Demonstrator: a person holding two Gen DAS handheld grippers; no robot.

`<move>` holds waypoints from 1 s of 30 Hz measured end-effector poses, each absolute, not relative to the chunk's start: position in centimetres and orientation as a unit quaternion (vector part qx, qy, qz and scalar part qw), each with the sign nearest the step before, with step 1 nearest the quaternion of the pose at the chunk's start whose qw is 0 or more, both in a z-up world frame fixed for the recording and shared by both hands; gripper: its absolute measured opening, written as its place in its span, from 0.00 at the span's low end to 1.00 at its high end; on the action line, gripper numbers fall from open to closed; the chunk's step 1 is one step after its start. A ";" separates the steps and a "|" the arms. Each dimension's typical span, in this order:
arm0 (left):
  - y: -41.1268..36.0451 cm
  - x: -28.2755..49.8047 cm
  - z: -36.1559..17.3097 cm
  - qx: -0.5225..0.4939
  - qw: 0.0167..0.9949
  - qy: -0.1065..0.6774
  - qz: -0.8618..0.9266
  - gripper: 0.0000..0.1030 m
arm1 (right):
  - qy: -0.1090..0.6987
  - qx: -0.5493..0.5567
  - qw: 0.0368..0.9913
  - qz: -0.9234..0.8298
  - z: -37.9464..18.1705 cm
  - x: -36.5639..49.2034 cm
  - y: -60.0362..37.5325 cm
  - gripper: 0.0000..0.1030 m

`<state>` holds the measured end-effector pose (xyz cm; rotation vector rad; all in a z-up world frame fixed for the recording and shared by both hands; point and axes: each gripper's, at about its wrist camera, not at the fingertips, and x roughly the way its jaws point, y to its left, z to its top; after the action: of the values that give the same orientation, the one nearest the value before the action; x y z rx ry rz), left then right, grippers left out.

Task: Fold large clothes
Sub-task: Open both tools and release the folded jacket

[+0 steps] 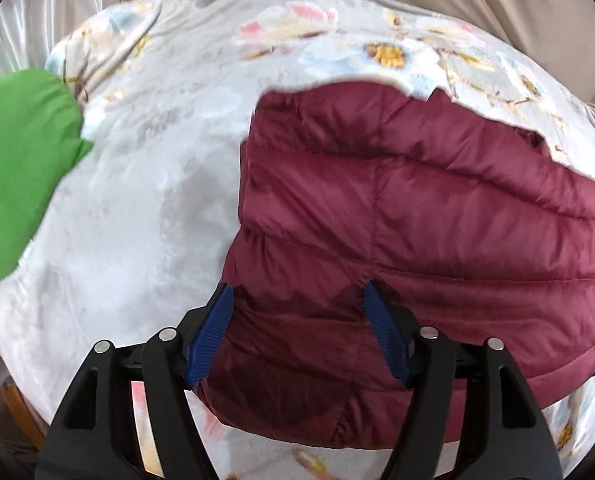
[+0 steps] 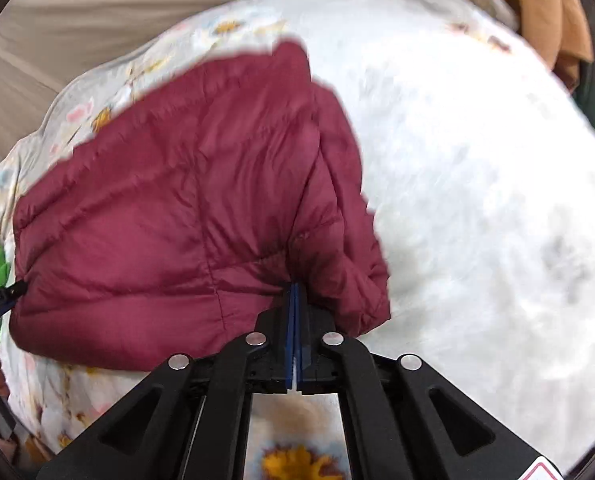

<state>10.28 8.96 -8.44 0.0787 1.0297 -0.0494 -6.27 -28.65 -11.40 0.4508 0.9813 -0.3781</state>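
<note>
A maroon quilted jacket (image 1: 437,216) is laid on a pale floral blanket (image 1: 145,200), occupying the right part of the left wrist view and the left-centre of the right wrist view. The jacket is seen gathered into a compact block, with one layer doubled over along its right edge in the right wrist view; at least one fold is therefore judged to be in place. Whether the sleeves are tucked inside cannot be told.

The left gripper (image 1: 297,292) is held with its jaws spread apart over the near corner of the jacket. The blue pads (image 1: 213,332) are placed either side of the fabric, and no pinch is visible; the corner is judged not yet taken.

The right gripper (image 2: 295,292) is clenched, pads together, at the jacket's near edge. A thin fold of maroon cloth appears to be pinched between them, though the contact point is partly hidden.

A further fold and final flattening are judged to remain. A green garment (image 1: 13,168) lies at the far left, apart from the jacket, apparently still unfolded.
</note>
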 end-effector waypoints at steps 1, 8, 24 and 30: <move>8.8 10.5 -8.0 0.037 0.872 0.488 -0.027 0.63 | 0.450 0.214 0.849 -0.176 -10.2 -6.0 -28.3 0.01; 4.5 13.6 -5.5 0.035 0.879 0.471 -0.061 0.63 | 0.385 0.197 0.895 -0.109 -3.7 2.7 -26.1 0.05; 5.8 20.7 -9.8 0.028 0.871 0.491 -0.010 0.67 | 0.434 0.174 0.877 -0.108 -10.6 12.2 -25.5 0.00; 9.4 20.6 -7.9 -0.024 0.885 0.464 -0.007 0.71 | 0.412 0.248 0.855 -0.194 -10.6 7.1 -33.7 0.00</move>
<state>20.63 9.44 -7.88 -0.0500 0.9656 -0.0139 7.11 -33.70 -10.55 0.5207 0.8656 -0.4073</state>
